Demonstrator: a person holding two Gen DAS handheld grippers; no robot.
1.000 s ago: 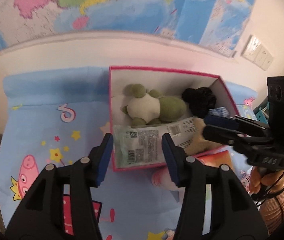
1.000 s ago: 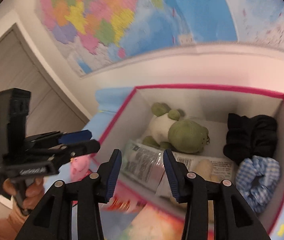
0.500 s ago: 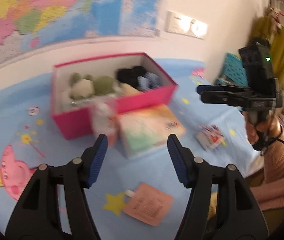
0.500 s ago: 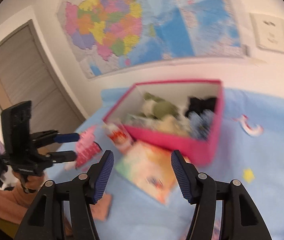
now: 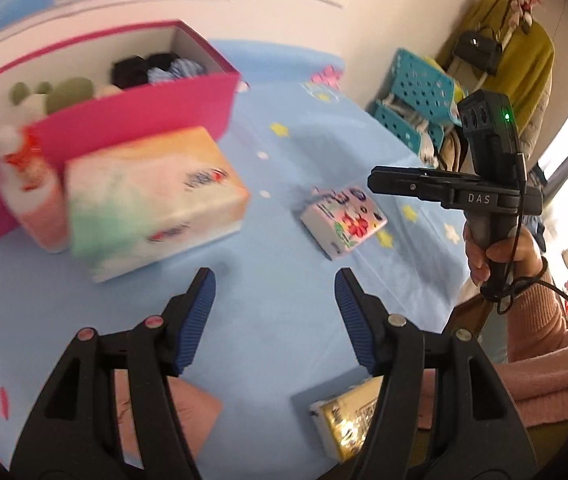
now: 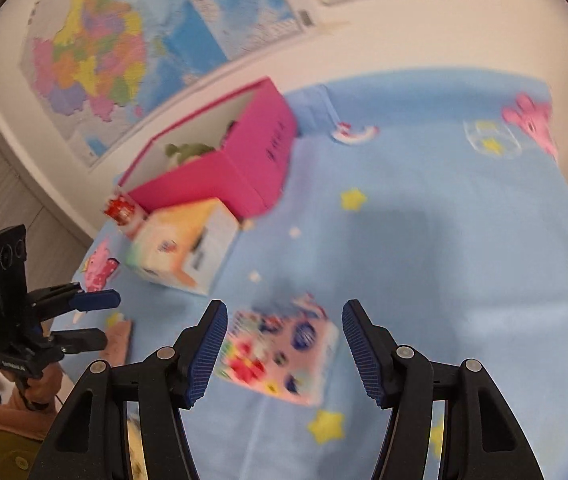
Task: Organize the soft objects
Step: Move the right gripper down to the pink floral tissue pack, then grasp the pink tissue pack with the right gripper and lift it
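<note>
In the left wrist view my left gripper (image 5: pixel 275 280) is open and empty over bare blue cloth. A small flowered tissue pack (image 5: pixel 343 220) lies ahead to its right. The pink box (image 5: pixel 144 120) at the back left holds a green plush (image 5: pixel 70 94) and dark and blue scrunchies (image 5: pixel 156 70). My right gripper (image 5: pixel 375 182) hovers at the right, seen edge on. In the right wrist view the right gripper (image 6: pixel 284 312) is open, with the flowered tissue pack (image 6: pixel 284 356) on the table beneath its gap, untouched. The left gripper (image 6: pixel 108 319) is open at the far left.
A large tissue box (image 5: pixel 152 200) and a red-white pack (image 5: pixel 28 184) lean against the pink box's front. A yellow pack (image 5: pixel 343 420) and a salmon pad (image 5: pixel 192 416) lie near the table's front edge. Teal baskets (image 5: pixel 415 96) stand beyond the table's right end.
Both grippers pulled back from the pink box, sank toward the table's near side, and their jaws widened. The right one now hangs over the flowered pack.
</note>
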